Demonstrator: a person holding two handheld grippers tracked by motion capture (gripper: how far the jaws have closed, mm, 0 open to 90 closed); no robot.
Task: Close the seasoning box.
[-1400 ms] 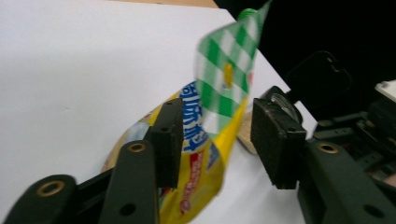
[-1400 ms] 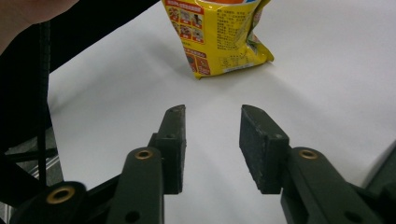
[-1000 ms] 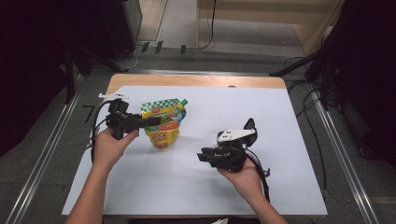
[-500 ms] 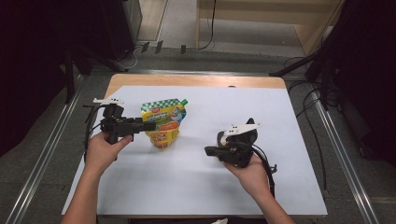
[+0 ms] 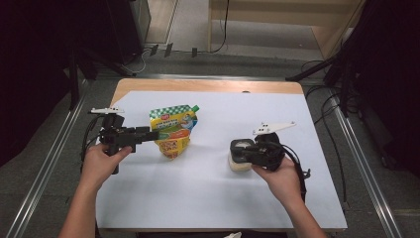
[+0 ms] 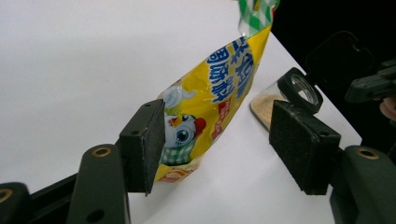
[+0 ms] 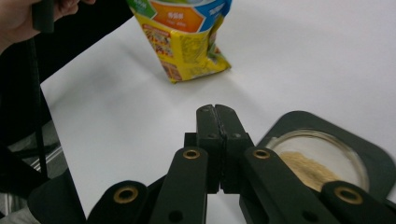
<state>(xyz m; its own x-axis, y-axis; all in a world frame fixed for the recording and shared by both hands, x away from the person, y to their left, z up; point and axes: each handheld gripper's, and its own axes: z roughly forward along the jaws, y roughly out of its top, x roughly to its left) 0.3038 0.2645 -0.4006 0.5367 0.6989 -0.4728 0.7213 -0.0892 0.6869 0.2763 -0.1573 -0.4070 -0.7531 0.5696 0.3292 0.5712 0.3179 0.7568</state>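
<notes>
Gaping around the pouch (image 5: 174, 131), left tongs (image 5: 151, 134) just opened wider; right tongs (image 7: 217, 116) shut beside jar (image 5: 241, 154).

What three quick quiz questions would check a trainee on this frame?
1. True or false: the right tongs are shut on the jar.
2. What do the left tongs point at? A) a spoon B) the yellow spouted pouch C) a bowl
3. What does the jar hold?

Key:
1. False: shut on nothing, with the jar beside them.
2. B. The jaws have just been opening, and the pouch seems to lie between them, ungripped.
3. Tan powder, with the lid flipped open.
</notes>
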